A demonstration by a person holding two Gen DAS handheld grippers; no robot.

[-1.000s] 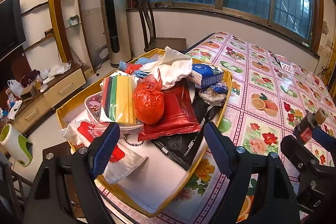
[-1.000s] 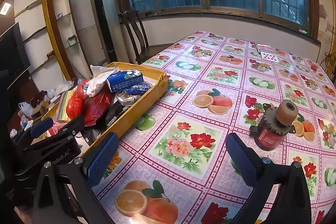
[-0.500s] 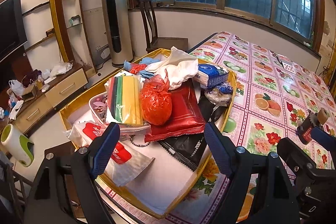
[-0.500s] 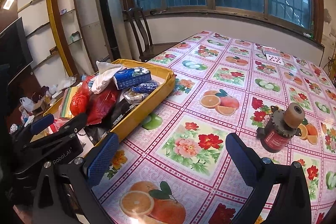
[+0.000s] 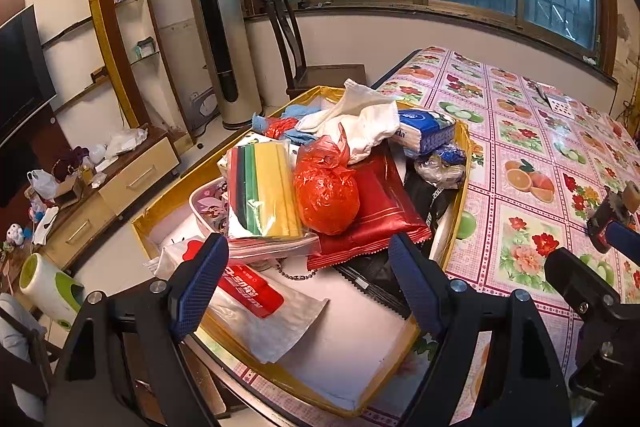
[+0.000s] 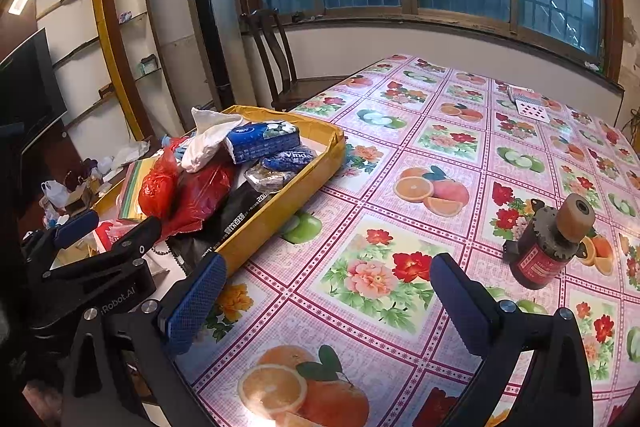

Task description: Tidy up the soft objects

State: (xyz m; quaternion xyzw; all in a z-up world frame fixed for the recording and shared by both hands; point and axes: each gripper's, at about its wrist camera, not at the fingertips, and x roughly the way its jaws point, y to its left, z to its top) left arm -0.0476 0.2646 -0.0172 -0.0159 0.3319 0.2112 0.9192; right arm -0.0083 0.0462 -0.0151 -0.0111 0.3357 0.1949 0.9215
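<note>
A shallow yellow box (image 5: pixel 460 203) (image 6: pixel 280 203) at the table's left edge holds a heap of soft things: a knotted red plastic bag (image 5: pixel 326 185) (image 6: pixel 156 187), a flat red pouch (image 5: pixel 372 215), a white cloth (image 5: pixel 360 119) (image 6: pixel 206 141), a blue tissue pack (image 5: pixel 426 133) (image 6: pixel 260 141), a clear bag of coloured sheets (image 5: pixel 264 187) and a black packet (image 5: pixel 424 203). My left gripper (image 5: pixel 306 283) hangs open just short of the box's near end, nothing between its fingers. My right gripper (image 6: pixel 328 301) is open over the bare tablecloth, right of the box.
A small red motor with a tan roller (image 6: pixel 552 243) (image 5: pixel 612 215) stands on the flowered tablecloth (image 6: pixel 420 187) to the right. A card (image 6: pixel 530 105) lies far back. A dark chair (image 5: pixel 292 55) and a tall fan tower (image 5: pixel 216 27) stand behind the box.
Both grippers have drifted slightly; the box and motor sit a little further right and lower in view. Both stay open and nothing was taken hold of.
</note>
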